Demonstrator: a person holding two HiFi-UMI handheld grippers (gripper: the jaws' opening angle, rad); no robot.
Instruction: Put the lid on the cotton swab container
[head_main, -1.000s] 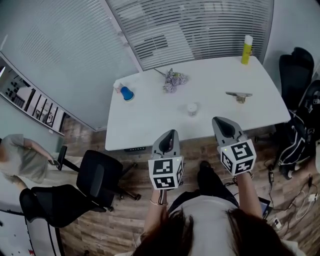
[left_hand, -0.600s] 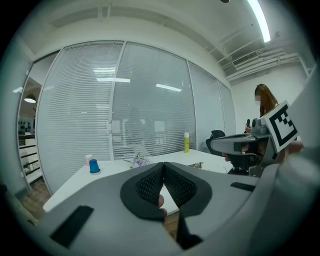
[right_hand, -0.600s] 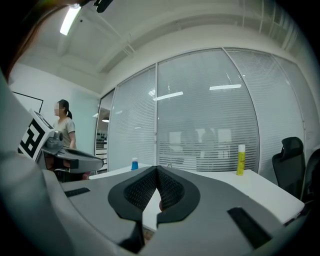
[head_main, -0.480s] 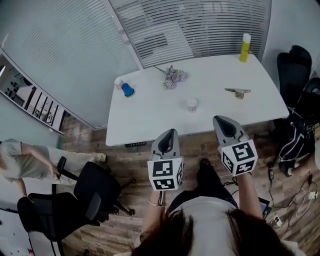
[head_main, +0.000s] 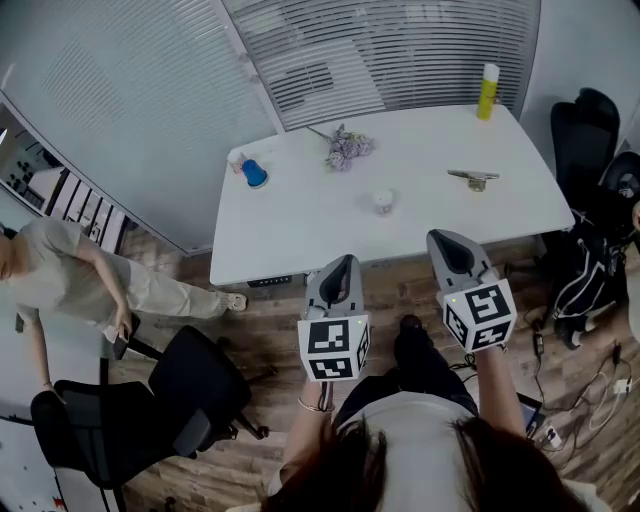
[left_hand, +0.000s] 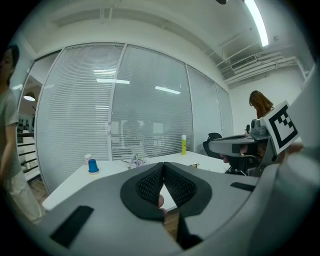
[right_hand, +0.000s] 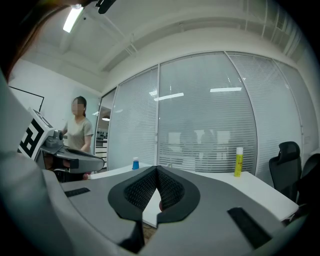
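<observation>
jaws pressed together and empty on left gripper (head_main: 344, 264) and right gripper (head_main: 438, 240), short of white table (head_main: 300, 220).

The bystander (head_main: 70, 280) at the left has come further into view and stepped toward the table (head_main: 300, 235), one leg stretched out near its corner. The black chair (head_main: 190, 385) beside them has shifted.

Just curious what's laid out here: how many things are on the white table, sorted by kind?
Yellow bottle: 1
Blue cup: 1
Pale item beside it: 1
Flower bunch: 1
White container: 1
Metal clip: 1
Total: 6
</observation>
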